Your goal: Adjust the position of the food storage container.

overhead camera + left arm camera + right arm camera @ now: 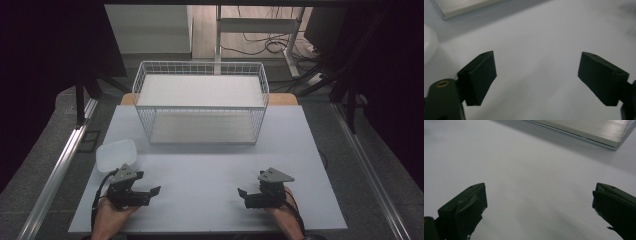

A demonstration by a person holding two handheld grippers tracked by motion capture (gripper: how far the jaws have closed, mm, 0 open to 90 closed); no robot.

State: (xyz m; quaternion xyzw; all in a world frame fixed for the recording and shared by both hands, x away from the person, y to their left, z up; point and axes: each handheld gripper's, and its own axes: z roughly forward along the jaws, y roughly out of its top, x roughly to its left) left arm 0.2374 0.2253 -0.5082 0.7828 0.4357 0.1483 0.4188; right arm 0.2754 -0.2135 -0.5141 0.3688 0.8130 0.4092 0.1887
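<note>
A white wire rack [200, 102] with two flat shelves stands at the back middle of the white table [200, 180]. A shallow white plastic tub [116, 154] lies at the left, just behind my left gripper [150, 195]. That gripper rests low near the front left, open and holding nothing; in its own view [537, 75] the jaws stand wide apart over bare table, with the tub's rim [429, 45] at the left edge. My right gripper [244, 197] sits near the front right, also open and holding nothing [540, 205]. The rack's bottom shelf [586, 130] lies ahead of it.
A corner of the rack's bottom shelf [466, 6] appears at the top left of the left gripper view. Metal rails [55, 170] run along both sides of the table. Desk legs and cables [270, 42] lie on the floor beyond the rack.
</note>
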